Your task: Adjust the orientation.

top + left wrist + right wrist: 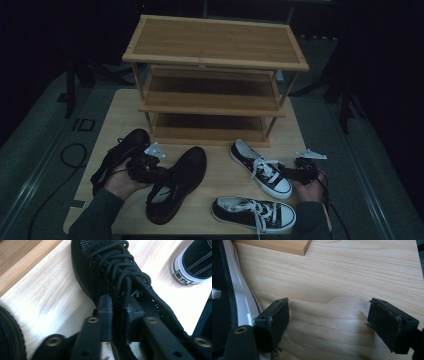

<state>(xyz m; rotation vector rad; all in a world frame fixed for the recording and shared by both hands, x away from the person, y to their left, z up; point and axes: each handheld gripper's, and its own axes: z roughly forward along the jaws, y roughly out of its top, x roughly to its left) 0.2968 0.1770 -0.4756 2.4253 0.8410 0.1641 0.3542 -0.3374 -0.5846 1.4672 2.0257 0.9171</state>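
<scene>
Currently: left gripper [117, 315] jaws narrowly parted around black shoe's [177, 182] tongue and laces, grip uncertain | shoe on table [220, 167], toe toward shelf rack [215, 80], long axis front-to-back | right gripper [337, 325] wide open over bare wood

the black shoe [110, 272] has a matt mesh cloth upper, finely perforated, with woven cord laces [120, 267]. the table [342, 280] is pale wood with clear grain, smooth and slightly satin. the shelf rack [215, 45] looks like bamboo or light wood in a warmer tone, with a smooth finish. the sneaker [260, 167] is black canvas with white stitching, white laces and a smooth, faintly glossy white rubber edge. the gripper pads [273, 317] are matt black plastic, scuffed at the edges.
</scene>
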